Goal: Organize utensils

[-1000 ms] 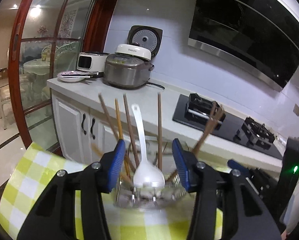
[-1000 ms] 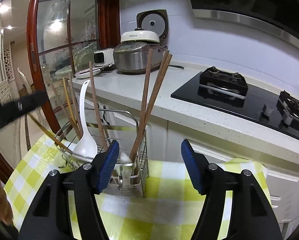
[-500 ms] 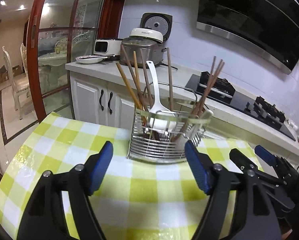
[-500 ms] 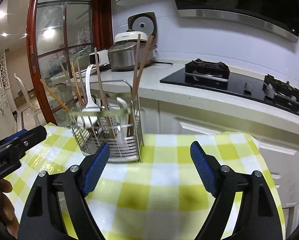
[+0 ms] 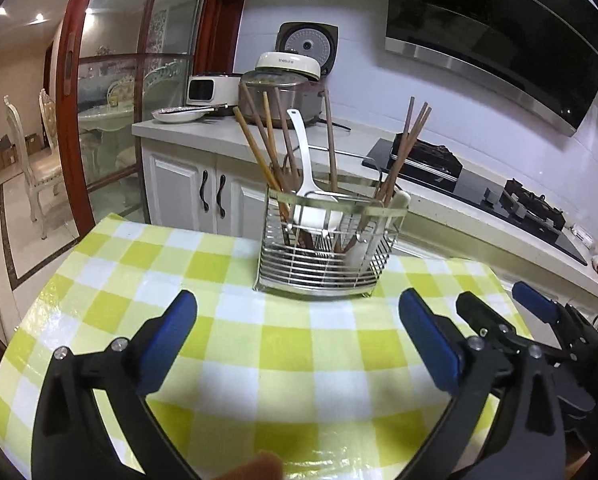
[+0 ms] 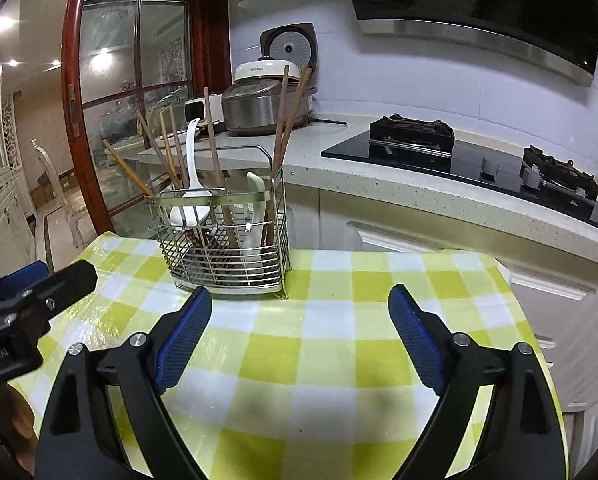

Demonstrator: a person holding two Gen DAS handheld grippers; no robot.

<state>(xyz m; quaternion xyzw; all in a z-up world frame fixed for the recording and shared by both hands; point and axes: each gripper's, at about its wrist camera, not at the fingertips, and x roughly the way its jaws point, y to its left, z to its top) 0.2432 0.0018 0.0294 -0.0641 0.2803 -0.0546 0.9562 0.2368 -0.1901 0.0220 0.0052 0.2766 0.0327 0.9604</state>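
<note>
Jaws apart and empty, the left gripper (image 5: 297, 338) and right gripper (image 6: 299, 330) hover near a wire caddy (image 5: 325, 246) at the desk's (image 5: 259, 360) far edge, its light, stiff chopsticks (image 5: 259, 148) and slick spoon (image 5: 305, 168) best gripped mid-shaft.

my two wrist cameras look low across the checked table (image 5: 259, 344), both facing the utensil rack (image 5: 325, 248) (image 6: 227, 240) nearby.

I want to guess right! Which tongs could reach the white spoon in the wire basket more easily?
Probably the left tongs. The white spoon stands in the wire basket almost straight ahead of them, both open and empty. From the right tongs, the basket sits off to their left.
</note>
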